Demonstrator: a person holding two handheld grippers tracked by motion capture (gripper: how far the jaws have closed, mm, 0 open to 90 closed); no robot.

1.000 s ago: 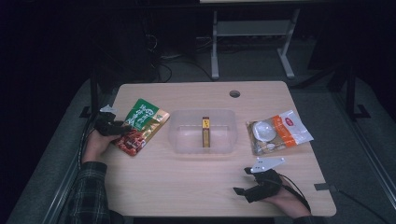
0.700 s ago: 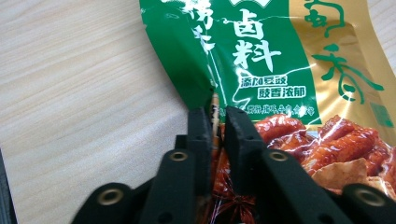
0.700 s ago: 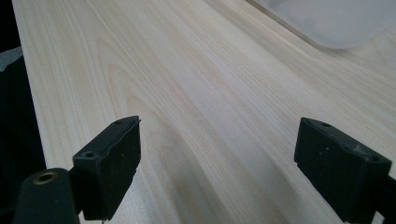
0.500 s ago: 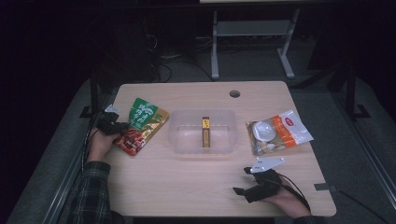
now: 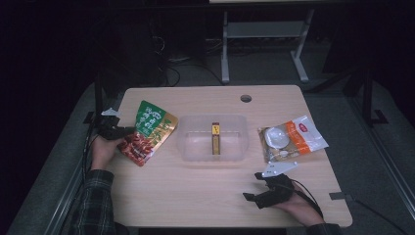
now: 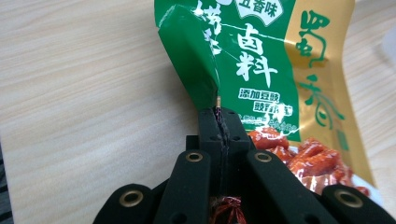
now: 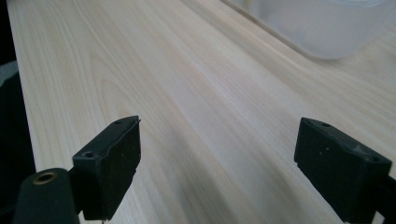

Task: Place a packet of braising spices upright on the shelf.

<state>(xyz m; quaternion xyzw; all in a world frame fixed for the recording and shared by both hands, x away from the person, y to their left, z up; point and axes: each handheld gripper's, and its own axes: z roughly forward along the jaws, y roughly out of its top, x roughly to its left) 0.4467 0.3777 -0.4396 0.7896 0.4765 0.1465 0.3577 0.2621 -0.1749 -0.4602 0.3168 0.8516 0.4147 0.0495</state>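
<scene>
The left gripper sits at the left of the high view, by the table's left edge. Its jaws have just been closing, and now they are pressed together on the edge of a green snack bag. In the left gripper view, the bag rises from the closed jaws at the middle of the frame toward the upper right, and its pinched corner is folded up. The bag has red food pictured on its lower part. Most of it lies on the wooden table.

The right gripper rests at the lower right of the high view. Its jaws are wide apart with nothing between them.

A clear plastic tub sits in the middle of the table.
</scene>
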